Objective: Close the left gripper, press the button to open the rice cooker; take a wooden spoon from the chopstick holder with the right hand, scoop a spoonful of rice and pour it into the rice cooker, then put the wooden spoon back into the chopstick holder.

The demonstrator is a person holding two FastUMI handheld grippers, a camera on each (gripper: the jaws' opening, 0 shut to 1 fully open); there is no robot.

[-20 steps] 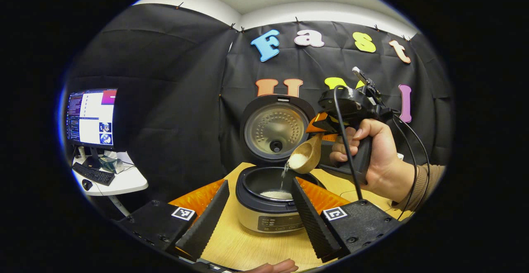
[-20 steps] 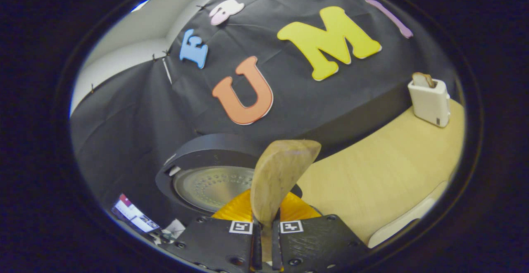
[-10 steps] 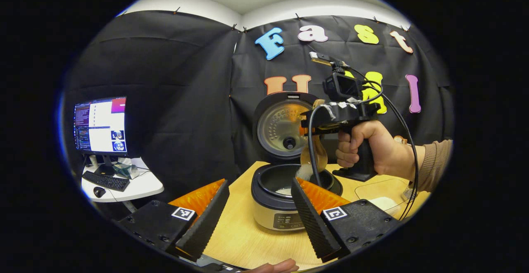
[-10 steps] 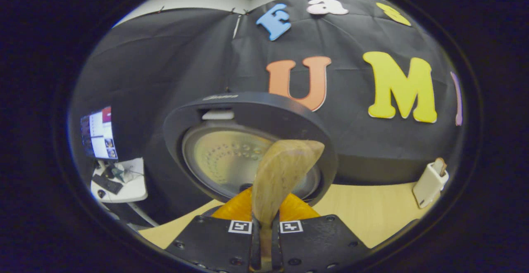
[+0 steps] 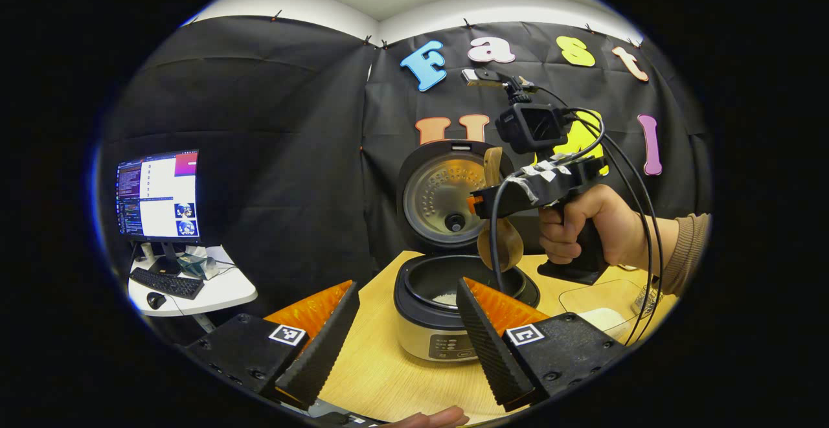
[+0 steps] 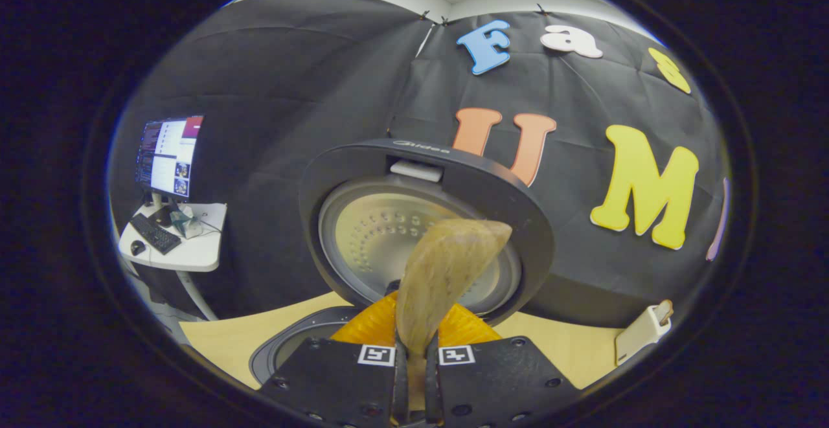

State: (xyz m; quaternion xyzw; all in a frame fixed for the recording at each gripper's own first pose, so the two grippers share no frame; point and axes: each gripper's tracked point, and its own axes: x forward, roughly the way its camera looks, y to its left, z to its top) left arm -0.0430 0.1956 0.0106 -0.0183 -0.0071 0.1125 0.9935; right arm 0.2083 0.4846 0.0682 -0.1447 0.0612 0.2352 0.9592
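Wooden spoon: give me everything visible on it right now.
The wooden spoon is pale, grained wood with a rounded bowl. The right gripper is shut on its handle. In the left gripper view the spoon hangs bowl down above the open rice cooker, touching nothing else. No rice is visible on it.

On the table (image 5: 375, 376), the rice cooker (image 5: 447, 324) sits with its lid (image 5: 443, 198) raised at 12 o'clock. A wooden spoon (image 5: 499, 247) hangs above its 2 o'clock rim. A monitor (image 5: 158, 191) stands far off at 9 o'clock; the chopstick holder (image 6: 641, 334) at 3 o'clock.
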